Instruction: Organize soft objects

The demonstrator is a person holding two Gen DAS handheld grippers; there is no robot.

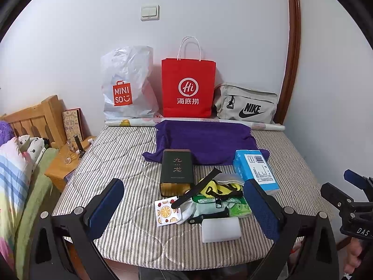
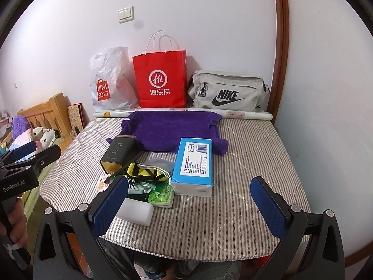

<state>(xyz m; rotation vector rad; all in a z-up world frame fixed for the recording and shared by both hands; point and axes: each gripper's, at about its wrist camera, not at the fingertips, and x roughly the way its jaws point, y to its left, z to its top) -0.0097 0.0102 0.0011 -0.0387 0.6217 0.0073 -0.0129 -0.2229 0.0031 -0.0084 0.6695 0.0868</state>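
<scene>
Both hand-held grippers, left (image 1: 184, 207) and right (image 2: 188, 204), are held open and empty. The pile (image 1: 209, 198) lies at 12 o'clock on the mattress (image 1: 112, 163); the strap (image 1: 198, 189) may be snagged, dragging neighbours.

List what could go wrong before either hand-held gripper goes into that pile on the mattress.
1. The small items are heaped together: a black strap lies across the yellow pouch and green wipes packet, so lifting one will likely drag the others.
2. The dark tin stands against the pile and may get knocked.
3. The white foam block sits near the mattress front edge and might be pushed off.
</scene>
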